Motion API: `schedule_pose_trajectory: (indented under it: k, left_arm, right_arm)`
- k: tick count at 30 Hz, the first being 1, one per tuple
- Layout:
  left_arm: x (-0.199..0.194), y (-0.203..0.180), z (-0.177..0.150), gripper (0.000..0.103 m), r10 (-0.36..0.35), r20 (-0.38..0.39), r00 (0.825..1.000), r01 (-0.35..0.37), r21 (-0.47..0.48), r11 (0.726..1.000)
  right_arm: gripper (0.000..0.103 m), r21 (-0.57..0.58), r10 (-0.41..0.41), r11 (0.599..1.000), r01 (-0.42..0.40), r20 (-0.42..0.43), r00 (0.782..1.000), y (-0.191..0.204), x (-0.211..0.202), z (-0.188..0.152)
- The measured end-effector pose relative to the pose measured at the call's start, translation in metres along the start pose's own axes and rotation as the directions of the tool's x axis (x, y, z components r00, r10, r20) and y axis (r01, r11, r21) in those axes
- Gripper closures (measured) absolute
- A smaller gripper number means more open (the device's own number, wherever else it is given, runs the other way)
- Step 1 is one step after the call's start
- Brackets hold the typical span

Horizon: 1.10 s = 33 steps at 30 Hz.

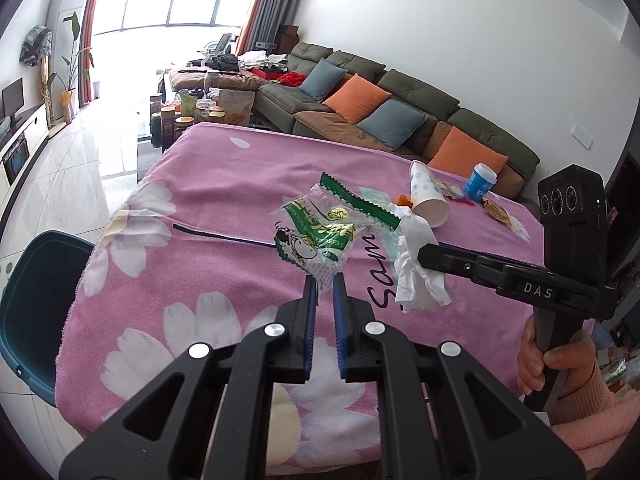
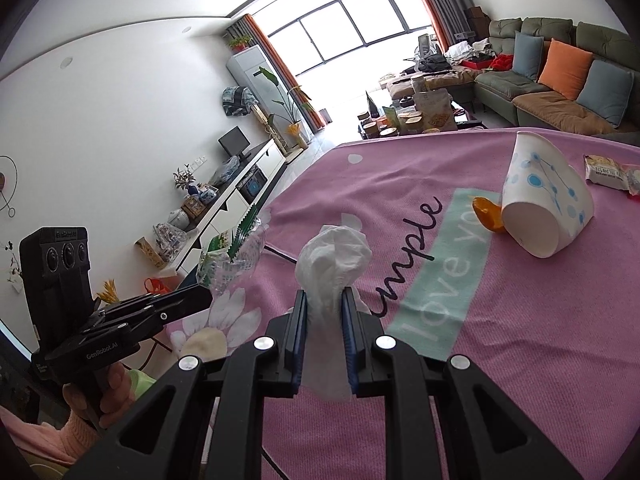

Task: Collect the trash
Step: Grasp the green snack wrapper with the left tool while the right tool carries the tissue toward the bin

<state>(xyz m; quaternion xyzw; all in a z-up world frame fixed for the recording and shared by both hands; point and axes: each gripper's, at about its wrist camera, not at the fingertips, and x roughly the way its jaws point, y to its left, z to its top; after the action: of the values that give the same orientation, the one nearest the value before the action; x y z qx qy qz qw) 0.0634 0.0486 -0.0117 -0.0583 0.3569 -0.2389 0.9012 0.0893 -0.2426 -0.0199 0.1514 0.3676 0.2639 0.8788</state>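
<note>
My left hand-held gripper (image 1: 325, 280) pinches a green wrapper (image 1: 316, 236), my right hand-held gripper (image 2: 324, 300) a crumpled tissue (image 2: 334, 256); neither is binned. Paper cup (image 2: 544, 204), peel (image 2: 488, 210), packets remain near the surface's far edge.

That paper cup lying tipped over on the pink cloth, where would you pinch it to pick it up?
Grip the paper cup at its open rim, one finger inside the mouth and one outside on the wall. It lies on its side with the mouth facing the camera, so come in from the near side. The body looks too wide and soft to span. Both grippers are full now: the left gripper holds a wrapper, the right gripper a tissue.
</note>
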Motion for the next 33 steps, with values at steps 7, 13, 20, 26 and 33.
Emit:
schedule_pose_trajectory:
  k: [7, 13, 20, 26, 33]
  left_arm:
    - [-0.012, 0.014, -0.004, 0.094, 0.029, 0.013, 0.999, -0.029, -0.024, 0.999]
    - [-0.02, 0.025, -0.005, 0.094, 0.052, 0.025, 0.998, -0.051, -0.045, 0.998]
    - [-0.028, 0.035, -0.007, 0.094, 0.072, 0.036, 0.997, -0.069, -0.066, 0.995]
    - [-0.036, 0.043, -0.01, 0.094, 0.095, 0.045, 0.994, -0.09, -0.087, 0.992]
    - [-0.047, 0.058, -0.016, 0.094, 0.128, 0.05, 0.991, -0.121, -0.118, 0.986]
  right_arm:
    - [0.088, -0.011, 0.027, 1.0, -0.027, -0.018, 0.999, 0.01, 0.011, 0.002]
    - [0.088, -0.027, 0.048, 0.998, -0.049, -0.033, 0.998, 0.021, 0.022, 0.005]
    - [0.088, -0.052, 0.076, 0.995, -0.079, -0.054, 0.996, 0.035, 0.038, 0.011]
    - [0.088, -0.07, 0.098, 0.992, -0.103, -0.068, 0.993, 0.045, 0.048, 0.016]
    - [0.088, -0.088, 0.126, 0.987, -0.134, -0.091, 0.988, 0.06, 0.064, 0.023]
